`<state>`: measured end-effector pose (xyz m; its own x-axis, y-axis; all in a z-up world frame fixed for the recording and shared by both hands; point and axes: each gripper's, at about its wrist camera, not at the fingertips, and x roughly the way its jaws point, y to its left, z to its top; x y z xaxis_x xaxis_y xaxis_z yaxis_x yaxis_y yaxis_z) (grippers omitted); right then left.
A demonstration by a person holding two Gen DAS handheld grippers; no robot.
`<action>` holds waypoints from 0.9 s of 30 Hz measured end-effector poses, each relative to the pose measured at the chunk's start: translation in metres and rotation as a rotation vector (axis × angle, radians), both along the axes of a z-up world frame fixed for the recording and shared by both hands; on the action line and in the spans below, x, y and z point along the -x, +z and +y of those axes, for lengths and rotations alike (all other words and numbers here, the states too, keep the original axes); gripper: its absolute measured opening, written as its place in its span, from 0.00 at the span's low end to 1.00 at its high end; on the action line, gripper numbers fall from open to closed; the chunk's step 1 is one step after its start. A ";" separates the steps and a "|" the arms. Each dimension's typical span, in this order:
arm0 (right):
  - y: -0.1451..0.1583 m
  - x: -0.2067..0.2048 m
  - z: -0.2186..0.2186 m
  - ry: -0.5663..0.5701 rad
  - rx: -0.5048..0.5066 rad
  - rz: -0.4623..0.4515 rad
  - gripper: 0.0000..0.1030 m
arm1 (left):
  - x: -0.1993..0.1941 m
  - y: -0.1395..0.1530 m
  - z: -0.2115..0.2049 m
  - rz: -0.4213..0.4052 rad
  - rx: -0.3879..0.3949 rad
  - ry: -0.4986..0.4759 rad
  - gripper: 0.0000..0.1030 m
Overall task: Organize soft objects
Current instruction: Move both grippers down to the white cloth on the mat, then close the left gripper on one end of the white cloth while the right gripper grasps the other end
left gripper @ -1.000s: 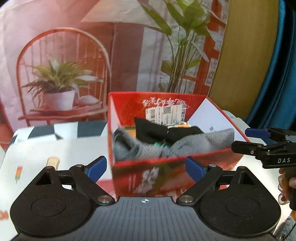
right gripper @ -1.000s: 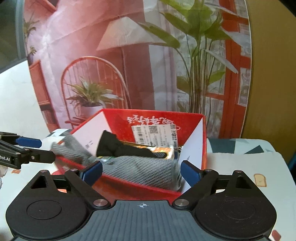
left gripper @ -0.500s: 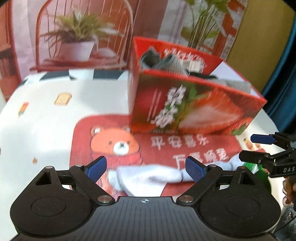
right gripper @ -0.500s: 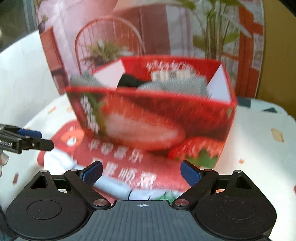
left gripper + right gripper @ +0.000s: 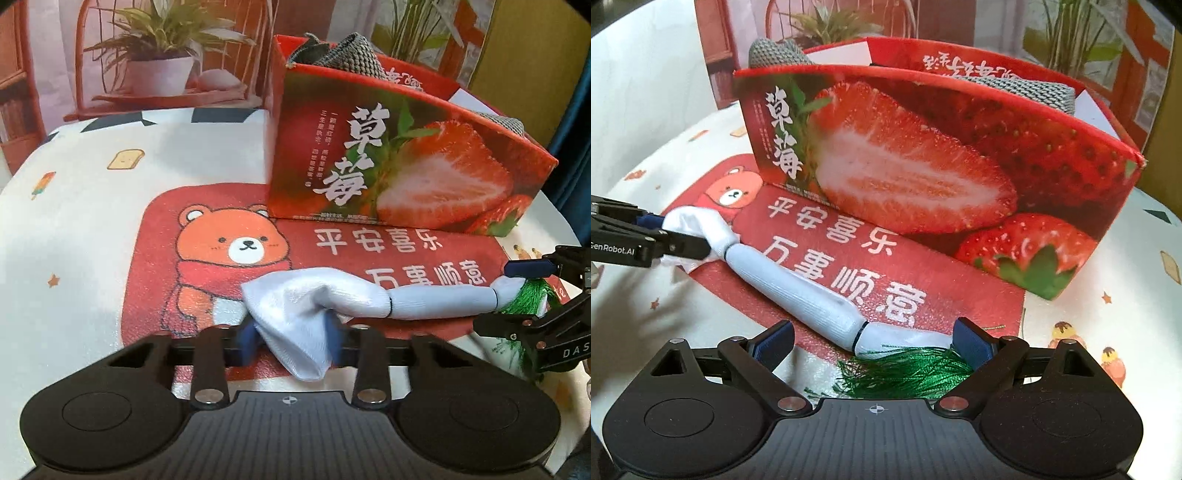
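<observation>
Filling the upper right of the left wrist view, the strawberry box (image 5: pixel 399 155) holds grey knitted socks (image 5: pixel 351 51) poking above its rim. Low in the frame, the left gripper (image 5: pixel 291 339) tilts down at the counter (image 5: pixel 74 229); its fingers have just been closing and now pinch the pale blue sock (image 5: pixel 332 306).

In the right wrist view the same box (image 5: pixel 923 155) sits upper centre. The right gripper (image 5: pixel 871 343) has its fingers spread wide around the sock's far end (image 5: pixel 812 295) and a green tassel (image 5: pixel 905 373).

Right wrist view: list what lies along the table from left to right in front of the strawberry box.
left gripper pinching the sock's end → pale blue sock → green tassel → right gripper, open around it.
</observation>
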<state>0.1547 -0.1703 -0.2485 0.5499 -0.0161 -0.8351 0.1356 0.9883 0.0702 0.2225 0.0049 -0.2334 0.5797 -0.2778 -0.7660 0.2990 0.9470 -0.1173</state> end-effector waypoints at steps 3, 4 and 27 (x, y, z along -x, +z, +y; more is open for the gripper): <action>-0.002 -0.004 -0.001 -0.003 0.010 0.008 0.87 | -0.003 0.000 0.007 0.009 0.019 0.029 0.19; -0.002 -0.005 -0.002 -0.004 0.011 0.007 0.86 | -0.004 0.000 0.009 0.012 0.030 0.034 0.17; -0.008 -0.025 -0.013 -0.026 -0.001 0.001 0.68 | -0.008 -0.002 0.032 0.000 0.052 0.150 0.16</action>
